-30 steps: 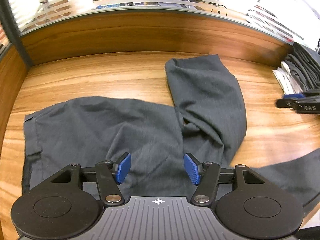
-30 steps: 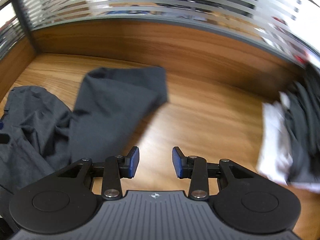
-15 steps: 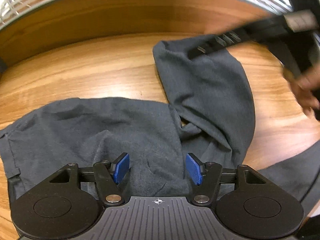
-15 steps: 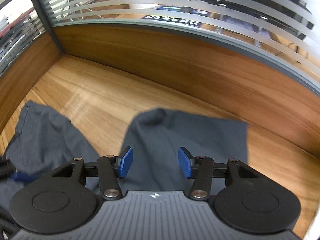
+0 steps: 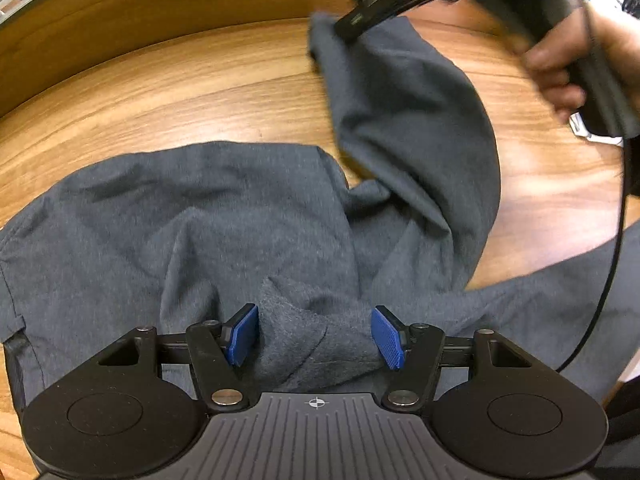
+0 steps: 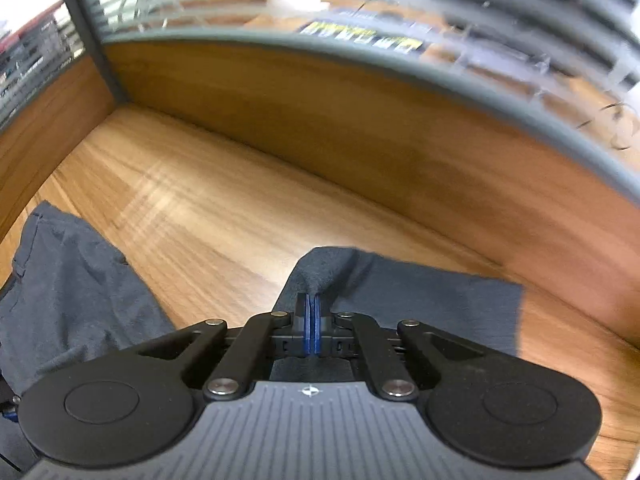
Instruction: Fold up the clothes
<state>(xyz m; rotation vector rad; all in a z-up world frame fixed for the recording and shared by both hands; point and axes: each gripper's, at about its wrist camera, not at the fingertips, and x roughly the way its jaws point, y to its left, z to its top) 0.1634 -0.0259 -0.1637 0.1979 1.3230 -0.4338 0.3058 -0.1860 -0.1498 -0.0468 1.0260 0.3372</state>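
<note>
Trousers [image 5: 208,232] lie spread on wooden desk [image 5: 160,92]; left gripper [image 5: 316,336] spread, crotch bunch between pads, unpinched. Right view: right gripper [image 6: 311,322] pressed together, pinching leg hem [image 6: 332,264]. Best to clamp the left first, then carry the hem over flat, without dragging.

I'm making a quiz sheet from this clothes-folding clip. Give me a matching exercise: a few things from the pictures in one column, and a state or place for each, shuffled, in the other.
Things:
1. left gripper
2. right gripper
3. grey trousers
4. person's hand

States or places:
A. spread across the wooden table
B. wrapped round a gripper's black handle
C. shut on the hem of a trouser leg
D. jaws apart, with a bunch of cloth between the blue pads

Pairs: 1-D, 2-C, 3-A, 4-B
</note>
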